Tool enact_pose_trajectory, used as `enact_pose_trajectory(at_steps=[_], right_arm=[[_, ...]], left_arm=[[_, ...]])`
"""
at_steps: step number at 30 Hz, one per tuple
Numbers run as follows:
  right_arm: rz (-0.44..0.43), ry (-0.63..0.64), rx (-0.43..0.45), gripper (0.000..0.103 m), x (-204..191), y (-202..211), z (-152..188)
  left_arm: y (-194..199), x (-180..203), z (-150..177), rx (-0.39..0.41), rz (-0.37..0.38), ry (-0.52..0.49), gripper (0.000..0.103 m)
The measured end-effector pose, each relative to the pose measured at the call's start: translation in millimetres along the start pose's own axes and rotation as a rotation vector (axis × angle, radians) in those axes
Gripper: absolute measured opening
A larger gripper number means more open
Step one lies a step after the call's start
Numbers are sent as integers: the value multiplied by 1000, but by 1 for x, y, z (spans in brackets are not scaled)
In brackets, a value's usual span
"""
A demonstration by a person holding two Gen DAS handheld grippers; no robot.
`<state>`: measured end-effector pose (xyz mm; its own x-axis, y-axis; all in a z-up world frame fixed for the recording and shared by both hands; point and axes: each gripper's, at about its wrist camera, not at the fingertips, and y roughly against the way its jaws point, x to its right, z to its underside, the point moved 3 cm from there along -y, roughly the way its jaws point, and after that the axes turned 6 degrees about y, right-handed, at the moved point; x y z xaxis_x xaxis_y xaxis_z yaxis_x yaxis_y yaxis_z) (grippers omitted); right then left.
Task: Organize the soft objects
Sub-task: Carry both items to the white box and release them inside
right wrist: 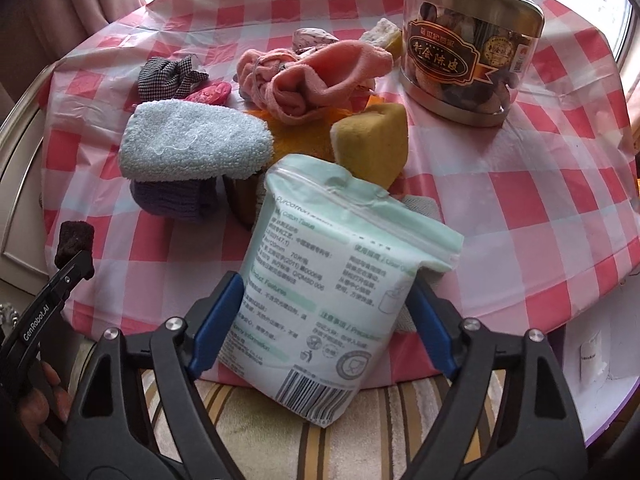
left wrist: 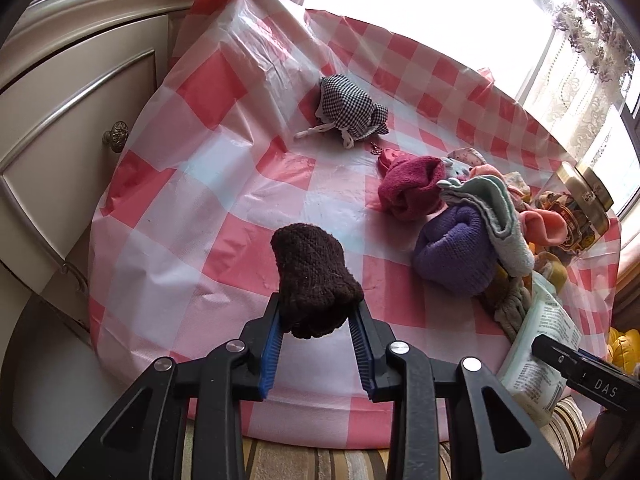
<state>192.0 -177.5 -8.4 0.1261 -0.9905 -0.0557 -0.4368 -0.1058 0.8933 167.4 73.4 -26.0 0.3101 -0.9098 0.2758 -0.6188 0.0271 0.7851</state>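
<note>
From my left wrist: my left claw (left wrist: 318, 312) pinches a dark brown knitted sock (left wrist: 312, 280) by its lower end, above the near edge of the table (left wrist: 160, 240). The knit is loose and floppy, so it could slide out. The plastic check cloth looks slick.

From my right wrist: my right claw (right wrist: 324, 312) stands wide around a mint tissue pack (right wrist: 332, 272) at the table's near edge, its blue pads against the sides. The soft, glossy pack overhangs the edge; a weak squeeze could drop it, or it could nudge the yellow sponge (right wrist: 372, 144) behind.
</note>
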Motion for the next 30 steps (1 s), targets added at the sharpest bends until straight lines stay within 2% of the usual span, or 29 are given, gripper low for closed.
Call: enact_pose_trajectory(at_steps=[8,16,25,30], right_arm=[[-48,40,53,81,6,23,8],[-68,14,94,80,22,38,10],[-68,-48,135,80,62,62,15],[-37,-79,160,80,90,77,22]], left_arm=[[15,21,11,-3,64,-21,33],[31,51,26,-4,117,-72,33],[45,86,39,-3,167,-131,33],[54,113,50,-13,214,-167,33]])
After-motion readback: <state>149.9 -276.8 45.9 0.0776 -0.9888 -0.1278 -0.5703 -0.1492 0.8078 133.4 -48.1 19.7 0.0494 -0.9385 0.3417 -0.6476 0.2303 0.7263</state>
